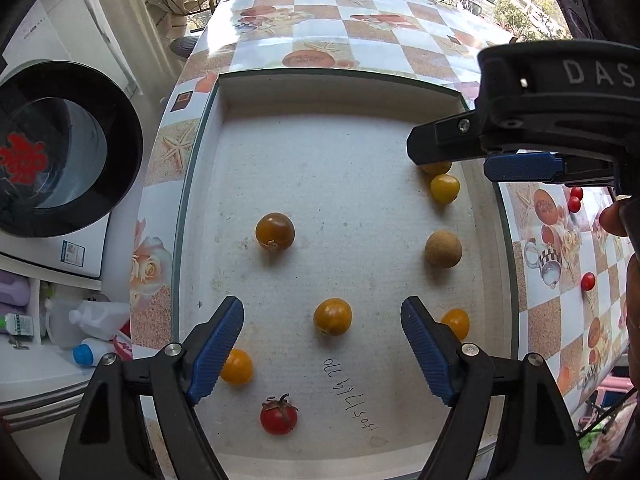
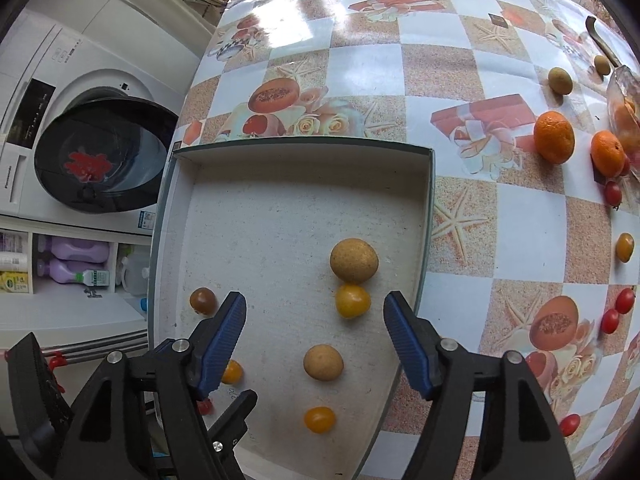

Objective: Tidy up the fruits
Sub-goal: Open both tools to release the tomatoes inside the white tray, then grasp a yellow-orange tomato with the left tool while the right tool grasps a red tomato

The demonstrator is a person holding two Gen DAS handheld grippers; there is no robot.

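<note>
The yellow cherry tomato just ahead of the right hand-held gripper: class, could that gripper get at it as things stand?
Probably yes: the right hand-held gripper is open above the tray, nothing covers the yellow cherry tomato, though the longan touches its far side.

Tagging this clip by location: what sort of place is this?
Probably a home laundry or balcony area: a front-loading washing machine, detergent bottles shelved beneath it, and a patterned table by a street-facing window.

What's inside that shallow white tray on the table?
The white tray holds small yellow-orange tomatoes, a darker one, a red cherry tomato and tan round fruits. The right tool partly covers another yellow fruit.
</note>
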